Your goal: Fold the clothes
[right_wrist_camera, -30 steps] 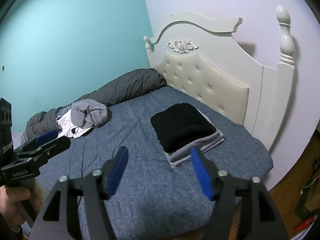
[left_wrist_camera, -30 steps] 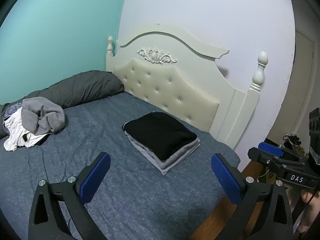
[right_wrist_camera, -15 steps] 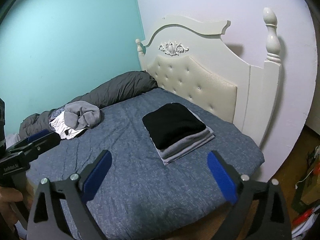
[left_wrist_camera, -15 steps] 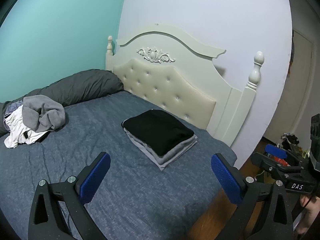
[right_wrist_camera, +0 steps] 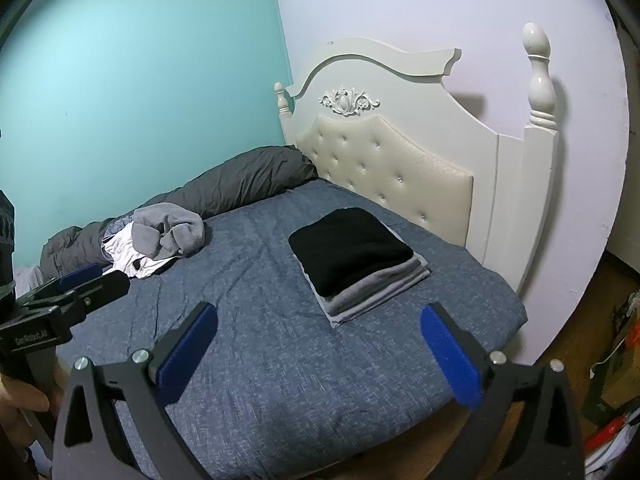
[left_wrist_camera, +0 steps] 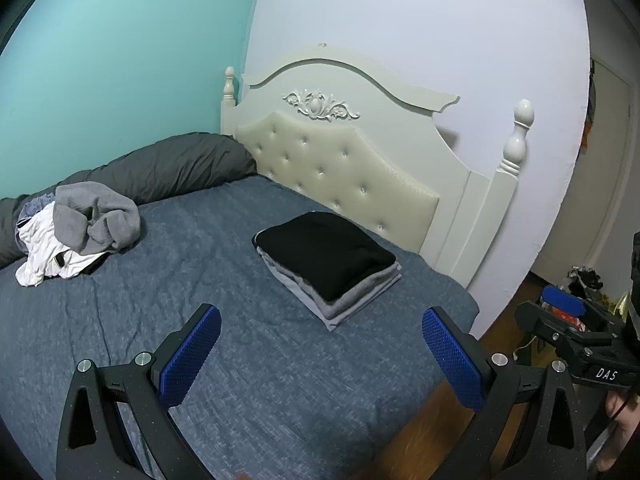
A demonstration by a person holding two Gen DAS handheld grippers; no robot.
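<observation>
The clothes sat in two lots on the bed [left_wrist_camera: 280,360]: a folded stack [left_wrist_camera: 328,258], black piece on top of grey ones, lay squared up near the headboard [left_wrist_camera: 344,168], and a crumpled heap [left_wrist_camera: 80,236] of grey and white garments lay well apart from it, against the dark rolled duvet [left_wrist_camera: 160,168] by the teal wall. My right tongs [right_wrist_camera: 320,348] had been fairly narrow a second before; now their jaws were opening to nearly their full spread, with only bare bedspread showing between the blue pads [right_wrist_camera: 188,352] and nothing held. My left tongs [left_wrist_camera: 320,354] stood just as wide and just as empty, unchanged over that second. Both hung over the near edge of the bed, tilted down toward the mattress, and both views had drifted a little sideways, so the stack sat slightly differently in frame than before. I took the widening to mean that the black piece was finished and let go, and that both tongs were free for the next garment. That garment, I judged, would come from the heap, which was still wholly unfolded, so a fair share of the job remained.
</observation>
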